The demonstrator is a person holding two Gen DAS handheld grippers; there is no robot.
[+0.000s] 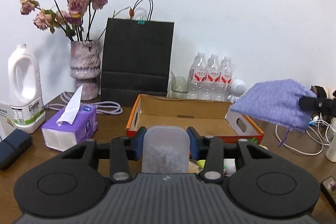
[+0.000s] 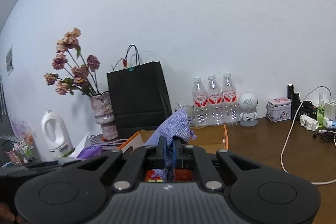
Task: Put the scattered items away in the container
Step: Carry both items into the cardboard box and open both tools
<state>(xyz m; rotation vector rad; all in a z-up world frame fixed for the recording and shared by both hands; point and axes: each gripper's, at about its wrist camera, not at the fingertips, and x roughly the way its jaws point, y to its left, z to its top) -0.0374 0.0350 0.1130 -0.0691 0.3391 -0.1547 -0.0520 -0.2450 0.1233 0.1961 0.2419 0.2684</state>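
Note:
An open cardboard box (image 1: 189, 119) with orange and red sides sits mid-table; it also shows in the right wrist view (image 2: 210, 136). My left gripper (image 1: 167, 140) is shut on a frosted translucent plastic container (image 1: 166, 148), held just in front of the box's near wall. My right gripper (image 2: 169, 145) is shut on a purple woven cloth pouch (image 2: 174, 125), held in the air near the box's right end. In the left wrist view the pouch (image 1: 273, 102) hangs at the right, its drawstring dangling, with the right gripper's fingers (image 1: 308, 103) on it.
A purple tissue pack (image 1: 69, 125), white jug (image 1: 25, 89), flower vase (image 1: 85, 68) and black paper bag (image 1: 136, 60) stand left and behind the box. Three water bottles (image 2: 214, 102), a robot figurine (image 2: 248, 108), white cables (image 2: 287, 140) and small bottles stand right.

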